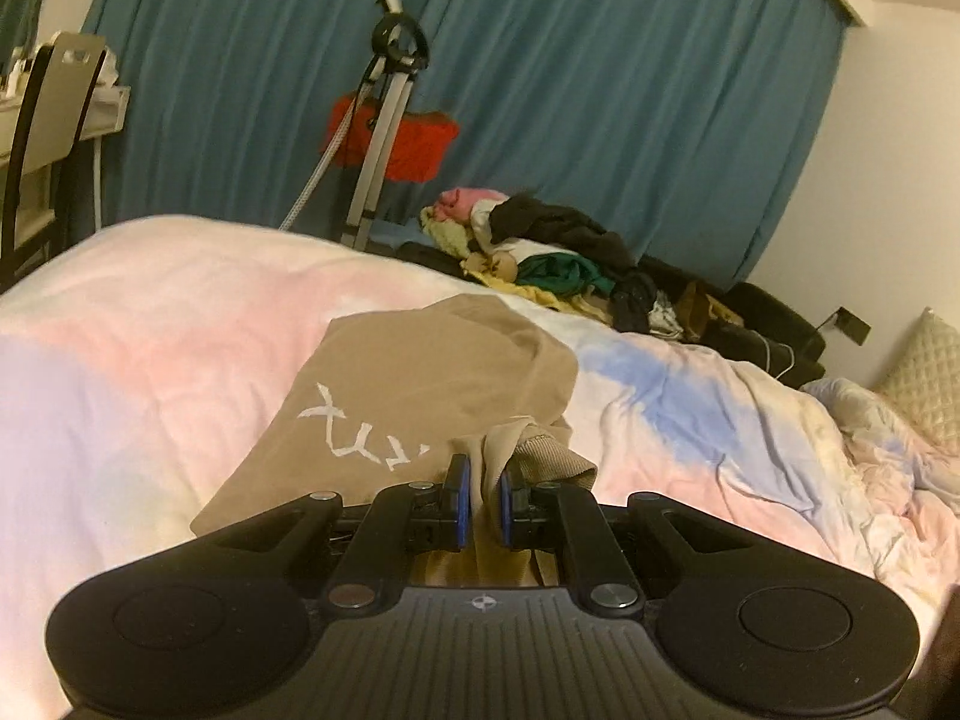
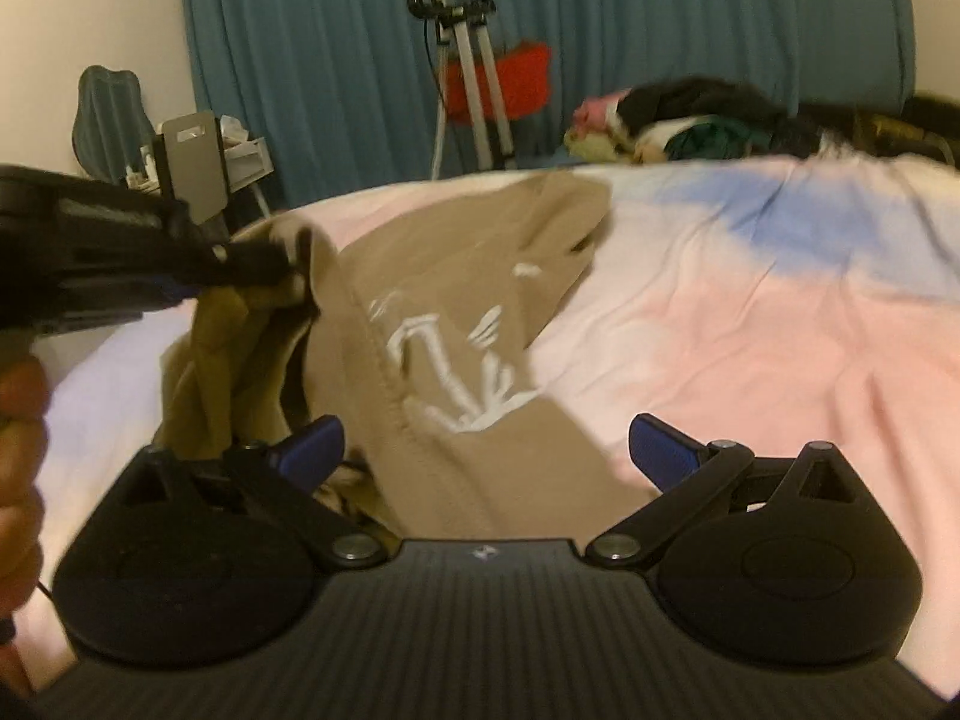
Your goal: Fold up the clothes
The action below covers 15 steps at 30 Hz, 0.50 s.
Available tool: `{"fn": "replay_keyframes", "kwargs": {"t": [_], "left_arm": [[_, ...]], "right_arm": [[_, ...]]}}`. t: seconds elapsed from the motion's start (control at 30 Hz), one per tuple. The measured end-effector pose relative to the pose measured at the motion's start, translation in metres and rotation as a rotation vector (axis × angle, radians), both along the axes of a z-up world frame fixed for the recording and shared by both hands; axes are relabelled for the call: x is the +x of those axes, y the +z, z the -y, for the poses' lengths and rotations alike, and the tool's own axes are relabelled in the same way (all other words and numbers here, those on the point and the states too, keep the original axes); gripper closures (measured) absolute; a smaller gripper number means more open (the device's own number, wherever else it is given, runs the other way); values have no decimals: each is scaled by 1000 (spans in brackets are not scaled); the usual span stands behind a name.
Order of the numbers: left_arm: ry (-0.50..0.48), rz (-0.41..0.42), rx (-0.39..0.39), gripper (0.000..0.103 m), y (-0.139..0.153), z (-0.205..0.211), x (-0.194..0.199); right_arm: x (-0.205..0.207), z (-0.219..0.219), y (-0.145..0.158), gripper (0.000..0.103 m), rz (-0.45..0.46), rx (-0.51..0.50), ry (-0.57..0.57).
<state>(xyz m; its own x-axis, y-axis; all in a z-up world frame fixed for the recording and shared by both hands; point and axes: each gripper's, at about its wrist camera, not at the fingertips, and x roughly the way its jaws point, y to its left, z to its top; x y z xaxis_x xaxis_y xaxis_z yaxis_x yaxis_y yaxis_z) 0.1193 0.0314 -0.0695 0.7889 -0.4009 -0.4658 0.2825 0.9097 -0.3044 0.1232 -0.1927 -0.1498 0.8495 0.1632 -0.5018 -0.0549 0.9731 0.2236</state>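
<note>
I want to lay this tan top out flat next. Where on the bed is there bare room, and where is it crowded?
Bare duvet lies right of the tan top, up to the clothes pile. More shows left of the top, toward the chair. Crowded: the pile at the far edge and rumpled bedding by the pillow. The left gripper grips the top; the right gripper is open.

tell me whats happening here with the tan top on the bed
A person is folding a tan top on a bed, with a gripper in each hand. The left gripper is shut on a bunched edge of the top and lifts it off the bed. The right gripper is open, its jaws spread wide on either side of the near part of the top, gripping nothing yet. A pile of clothes waits at the far side of the bed.
</note>
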Motion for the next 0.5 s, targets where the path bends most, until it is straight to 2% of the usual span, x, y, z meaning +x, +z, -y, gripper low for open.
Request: {"fn": "replay_keyframes", "kwargs": {"t": [0.1,0.33,0.43,0.5], "left_arm": [[-18,32,-7,93,7,2,-14],[3,63,-31,93,17,-5,-36],[-29,95,-40,93,22,-3,-47],[-41,141,-53,93,29,-4,-58]], "right_arm": [[6,-4,-1,0,-2,-6,-16],[-16,29,1,0,42,76,-231],[-25,42,12,0,104,85,-305],[-29,49,17,0,104,78,-348]]}}
